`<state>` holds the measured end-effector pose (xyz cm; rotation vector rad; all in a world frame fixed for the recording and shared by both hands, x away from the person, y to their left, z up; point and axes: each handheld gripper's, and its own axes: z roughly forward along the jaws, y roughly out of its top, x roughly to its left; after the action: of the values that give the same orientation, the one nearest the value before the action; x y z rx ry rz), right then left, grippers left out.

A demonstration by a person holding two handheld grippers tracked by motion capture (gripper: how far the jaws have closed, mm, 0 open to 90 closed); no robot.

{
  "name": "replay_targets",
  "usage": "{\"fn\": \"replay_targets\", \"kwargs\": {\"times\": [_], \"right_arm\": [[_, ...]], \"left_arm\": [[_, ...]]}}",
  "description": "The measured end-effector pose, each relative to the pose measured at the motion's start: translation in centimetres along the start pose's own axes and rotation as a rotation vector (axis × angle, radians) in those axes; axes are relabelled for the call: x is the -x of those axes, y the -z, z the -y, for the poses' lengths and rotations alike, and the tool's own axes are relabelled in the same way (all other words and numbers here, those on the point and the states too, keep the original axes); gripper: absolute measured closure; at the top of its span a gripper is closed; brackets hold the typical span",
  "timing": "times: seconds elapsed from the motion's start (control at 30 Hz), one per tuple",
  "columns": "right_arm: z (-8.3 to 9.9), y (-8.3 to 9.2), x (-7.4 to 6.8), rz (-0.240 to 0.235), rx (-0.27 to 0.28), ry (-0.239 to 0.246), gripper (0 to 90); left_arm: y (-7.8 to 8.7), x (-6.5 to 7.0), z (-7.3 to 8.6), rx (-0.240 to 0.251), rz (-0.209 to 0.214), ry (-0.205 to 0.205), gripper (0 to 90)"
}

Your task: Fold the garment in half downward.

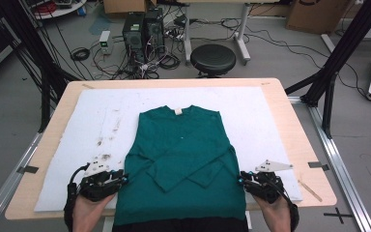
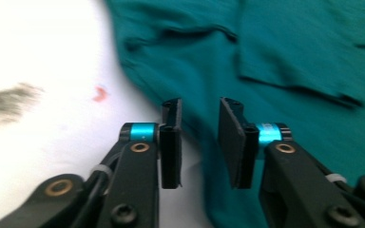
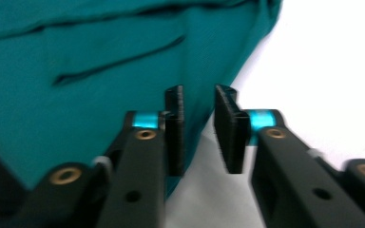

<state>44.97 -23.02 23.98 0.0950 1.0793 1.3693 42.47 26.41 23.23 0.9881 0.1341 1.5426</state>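
While it lies flat and face up on the white foam sheet (image 1: 251, 104) that covers the wooden surface (image 1: 290, 121), the green sweater (image 1: 178, 145) is seen with its neck toward the far edge, its white label (image 1: 178, 111) showing at the collar, and both sleeves folded inward so that they cross over the lower front. Its hem is draped over the near edge of the surface, between the person's forearms. At the sweater's left side edge, low down, the left tool (image 1: 124, 179) is held level by a hand, with its jaws spread apart; in the left gripper view (image 2: 199, 140) the cloth edge is seen running through the gap between the pads, which are not pressed on it. At the opposite side edge the right tool (image 1: 241, 180) is held in the same way, and in the right gripper view (image 3: 198, 135) its jaws are likewise parted, the sweater's edge lying just at and under the inner pad without being pinched. Dark smudges (image 1: 104, 157) are marked on the foam sheet to the left of the sweater. Beyond the surface, a black round stool (image 1: 213, 58), two computer towers (image 1: 142, 30) and tangled cables (image 1: 125, 65) are spread over the grey floor.
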Motion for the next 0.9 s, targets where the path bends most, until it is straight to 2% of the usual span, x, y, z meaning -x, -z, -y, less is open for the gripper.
{"fn": "replay_targets", "kwargs": {"times": [0.13,0.2,0.23,0.27,0.33,0.43,0.67,0.77,0.8,0.83,0.9], "right_arm": [[-0.9,-1.1,0.2,0.020,-0.019,0.011,68.7],[-1.0,-1.8,0.0,0.026,-0.040,0.021,75.8],[-1.0,-1.9,-0.1,0.040,-0.029,0.031,82.0],[-1.0,-1.9,0.0,0.025,-0.028,0.030,86.9],[-0.9,-1.8,0.3,0.000,-0.027,0.012,88.9],[-0.6,-1.4,0.7,-0.014,-0.025,0.007,89.5],[0.6,-0.3,0.5,-0.046,-0.023,0.006,89.3],[0.8,-0.1,0.4,-0.033,-0.013,0.009,83.9],[0.8,-0.1,0.4,-0.037,-0.012,0.010,78.6],[0.7,-0.1,0.5,-0.033,-0.003,0.014,69.5],[0.3,-0.2,0.5,-0.009,0.025,0.018,56.0]], "left_arm": [[-1.2,-0.1,-0.6,-0.026,-0.039,0.003,63.2],[-1.9,0.1,-0.6,-0.059,-0.018,-0.011,70.3],[-2.0,0.3,-0.5,-0.053,-0.033,-0.032,74.5],[-1.9,0.4,-0.4,-0.053,-0.036,-0.043,79.7],[-1.8,0.2,-0.3,-0.056,-0.015,-0.038,86.3],[-1.3,-0.1,-0.1,-0.063,0.014,-0.031,87.2],[-0.1,0.7,0.7,-0.072,0.050,-0.044,87.4],[0.1,0.7,0.5,-0.041,0.060,-0.049,84.7],[0.2,0.6,0.4,-0.027,0.074,-0.044,80.0],[0.2,0.5,0.1,-0.016,0.086,-0.037,73.5],[0.1,0.3,-0.6,0.011,0.100,-0.028,56.8]]}}
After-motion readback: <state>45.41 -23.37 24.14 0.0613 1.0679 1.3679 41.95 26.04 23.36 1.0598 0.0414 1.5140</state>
